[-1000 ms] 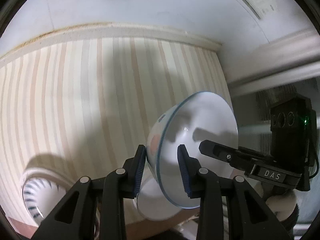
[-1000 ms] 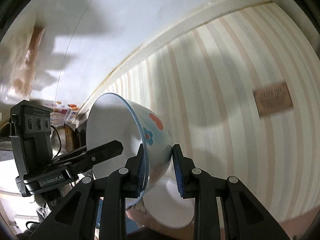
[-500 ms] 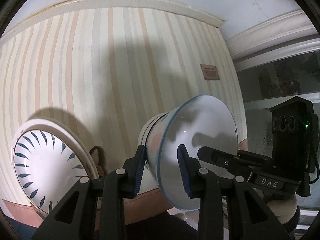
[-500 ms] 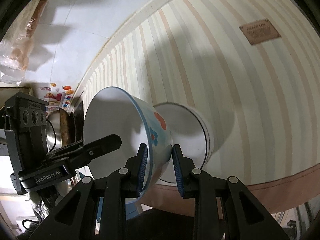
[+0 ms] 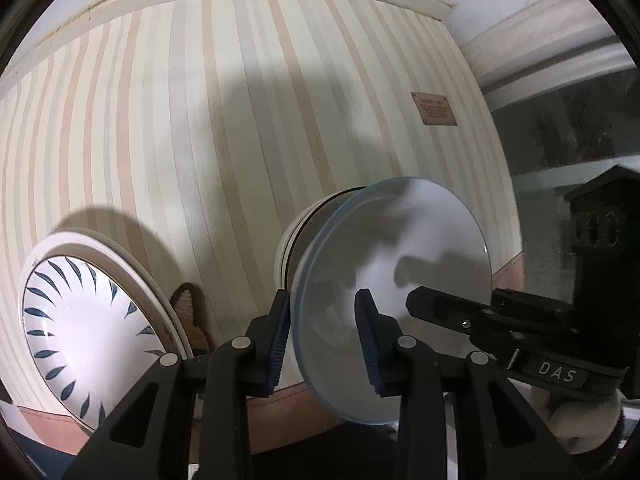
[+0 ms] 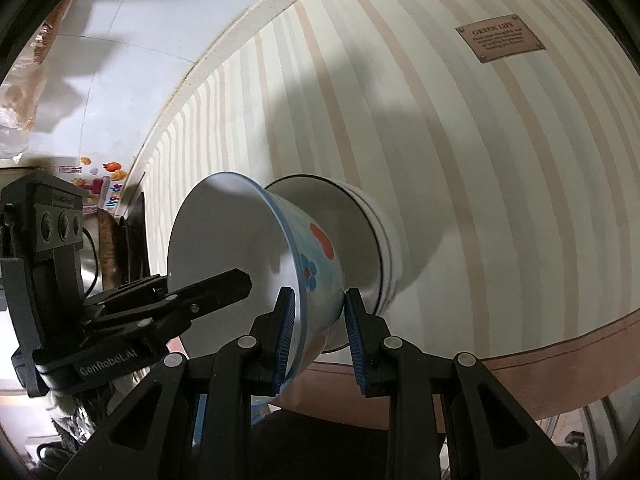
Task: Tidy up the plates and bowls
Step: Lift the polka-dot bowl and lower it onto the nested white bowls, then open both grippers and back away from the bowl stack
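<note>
A white bowl with a blue rim and red and blue flowers (image 6: 256, 256) is held tilted between both grippers. My left gripper (image 5: 324, 304) is shut on one side of its rim, and my right gripper (image 6: 316, 304) is shut on the opposite side. Each gripper also shows in the other's view, the right gripper (image 5: 440, 308) and the left gripper (image 6: 224, 284). The held bowl (image 5: 400, 280) has its base at the mouth of a stack of white bowls (image 6: 380, 240) on the striped tablecloth (image 5: 200, 120). Whether it touches the white bowls (image 5: 292, 236) I cannot tell.
A plate with blue leaf marks (image 5: 80, 332) lies on larger plates left of the bowls. A brown label (image 6: 500, 38) is sewn on the cloth. A white wall (image 6: 140, 40) runs behind the table, with cluttered items (image 6: 100, 188) at the left.
Both grippers carried the flowered bowl down and across the cloth to the white bowl stack. The leaf-pattern plate came fully into the left wrist view.
</note>
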`<state>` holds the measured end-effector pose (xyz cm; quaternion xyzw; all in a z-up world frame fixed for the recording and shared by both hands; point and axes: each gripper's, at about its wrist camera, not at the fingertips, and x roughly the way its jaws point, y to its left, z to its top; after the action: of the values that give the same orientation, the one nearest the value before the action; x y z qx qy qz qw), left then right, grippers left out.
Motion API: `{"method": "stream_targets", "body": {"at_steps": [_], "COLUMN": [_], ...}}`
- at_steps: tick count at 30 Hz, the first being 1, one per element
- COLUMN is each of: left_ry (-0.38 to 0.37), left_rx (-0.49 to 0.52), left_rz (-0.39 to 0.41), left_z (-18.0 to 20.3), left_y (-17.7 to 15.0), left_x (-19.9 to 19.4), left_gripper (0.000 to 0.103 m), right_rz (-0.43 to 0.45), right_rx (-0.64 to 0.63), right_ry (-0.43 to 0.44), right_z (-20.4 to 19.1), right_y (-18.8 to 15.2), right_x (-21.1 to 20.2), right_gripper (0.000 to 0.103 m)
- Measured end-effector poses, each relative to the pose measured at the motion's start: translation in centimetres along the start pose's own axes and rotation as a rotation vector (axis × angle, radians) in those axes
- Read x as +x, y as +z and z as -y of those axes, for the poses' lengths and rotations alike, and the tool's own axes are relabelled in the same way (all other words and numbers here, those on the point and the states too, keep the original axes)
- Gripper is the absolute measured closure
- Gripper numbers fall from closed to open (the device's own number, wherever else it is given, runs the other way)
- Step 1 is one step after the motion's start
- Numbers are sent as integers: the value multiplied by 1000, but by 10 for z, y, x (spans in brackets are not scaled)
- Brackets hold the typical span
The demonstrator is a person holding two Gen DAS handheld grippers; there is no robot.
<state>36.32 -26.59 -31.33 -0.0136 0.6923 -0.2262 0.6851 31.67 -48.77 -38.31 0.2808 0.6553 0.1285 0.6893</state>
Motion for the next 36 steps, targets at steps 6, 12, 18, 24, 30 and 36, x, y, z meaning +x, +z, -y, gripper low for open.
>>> {"method": "stream_targets", "body": {"at_steps": [6,12,18,24,30,36], "left_ry": [55,57,70,76,165,174], "left_rx": [31,22,25,24,57,78], "left_rz": [12,14,21,26,111,201], "left_z": [4,1,3,6,16,21], "left_y": [2,2,0,-3,-21,-54], "left_x": [4,5,4,1,-30,-72], "left_gripper": [73,73,74,74,72,72], "right_rz": [4,16,21,20,79,168], "right_rx": [-3,-29,-61,-70,-131,-195], "right_ry": [-21,-65,-119,-139,-219,-290], "right_z": [2,-2,-10,-11,-27,-49], "right_y": [0,0,-1,0,-14,-47], "right_x": [-2,-8,-20,-20,-40,-76], "right_gripper": [75,75,75,75,75,74]}}
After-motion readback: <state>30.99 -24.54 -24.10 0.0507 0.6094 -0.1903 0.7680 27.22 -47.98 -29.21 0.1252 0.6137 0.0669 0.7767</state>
